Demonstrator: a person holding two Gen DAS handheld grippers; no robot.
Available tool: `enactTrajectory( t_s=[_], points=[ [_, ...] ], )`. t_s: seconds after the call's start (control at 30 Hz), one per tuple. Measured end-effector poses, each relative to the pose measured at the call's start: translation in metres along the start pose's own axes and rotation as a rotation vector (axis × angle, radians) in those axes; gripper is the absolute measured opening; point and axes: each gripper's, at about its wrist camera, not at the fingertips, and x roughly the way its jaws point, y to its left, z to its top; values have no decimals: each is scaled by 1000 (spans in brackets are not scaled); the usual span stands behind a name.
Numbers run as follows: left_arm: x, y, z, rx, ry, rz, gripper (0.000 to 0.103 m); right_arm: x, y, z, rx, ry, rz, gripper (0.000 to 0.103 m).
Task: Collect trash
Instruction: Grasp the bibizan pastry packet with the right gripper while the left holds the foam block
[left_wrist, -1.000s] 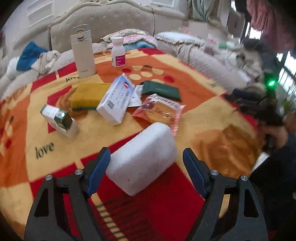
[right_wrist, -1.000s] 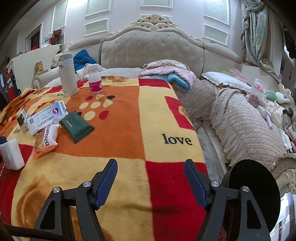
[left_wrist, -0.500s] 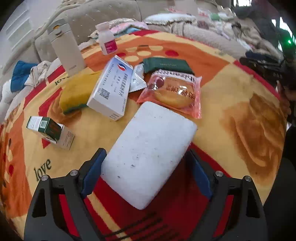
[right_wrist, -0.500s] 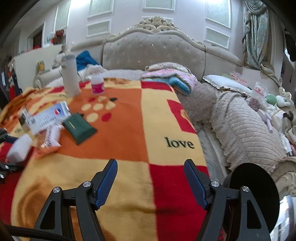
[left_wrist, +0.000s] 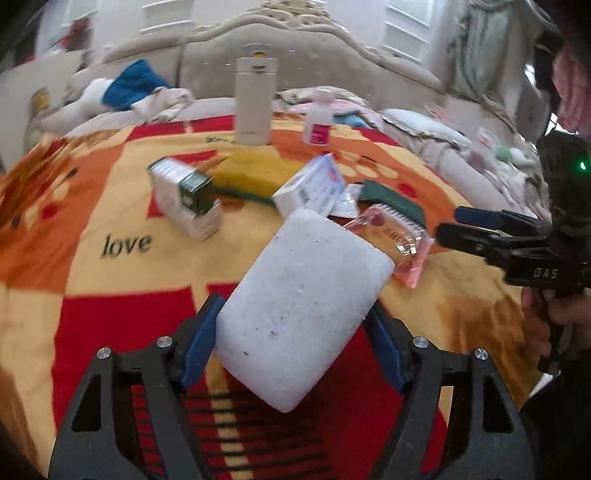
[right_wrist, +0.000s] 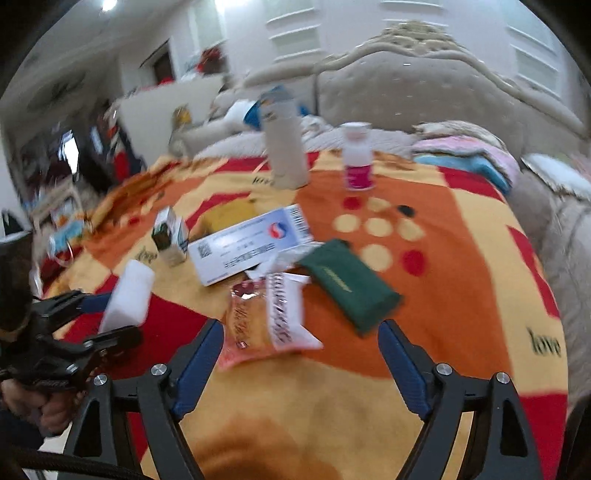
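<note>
A white foam block (left_wrist: 303, 310) sits tilted between the blue pads of my left gripper (left_wrist: 295, 314), whose jaws are closing; both pads touch its sides. In the right wrist view the foam block (right_wrist: 129, 295) stands up off the blanket in the left gripper (right_wrist: 110, 317). My right gripper (right_wrist: 301, 328) is opening, with nothing between its fingers. A pink snack packet (right_wrist: 266, 314) lies just ahead of it, near its left finger. Behind that are a white medicine box (right_wrist: 251, 243) and a dark green pouch (right_wrist: 347, 284). The right gripper (left_wrist: 465, 224) enters the left wrist view from the right.
A small green-and-white box (left_wrist: 188, 199) and a yellow sponge (left_wrist: 251, 173) lie further back on the orange, red and yellow blanket (left_wrist: 110, 295). A tall beige flask (left_wrist: 255, 103) and a pill bottle (left_wrist: 317, 122) stand near the headboard. Pillows and clothes are piled behind.
The left gripper's jaws came in onto the foam block, which now tilts up. The right gripper swung left from the bare blanket to face the litter, and its jaws widened.
</note>
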Motion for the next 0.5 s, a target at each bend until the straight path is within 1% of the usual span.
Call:
enactTrajectory(
  t_s=[0.03,0.07,0.1,0.17,0.3,0.37,0.4,0.47,0.5],
  points=[
    [4,2,-2,-17,21,5,74,10,6,4,-18,22,12,84],
    [2,4,-2,-32,5,5,74,17,10,5,-32,39,17,84],
    [1,6,-2,-47,-5,8,74,23,14,7,-53,57,12,84],
    [3,6,-2,-46,12,4,74,38,20,10,-93,86,-20,84],
    [3,7,-2,-49,19,0,74,53,18,10,-96,129,-28,83],
    [4,9,-3,-58,21,-6,74,62,20,7,-108,161,-48,71],
    [3,10,-3,-63,22,-10,74,64,22,7,-122,167,-41,59],
    [3,10,-4,-66,25,-14,74,60,24,6,-128,157,-43,57],
    [3,10,-4,-65,26,-14,74,58,24,6,-117,156,-31,56]
  ],
)
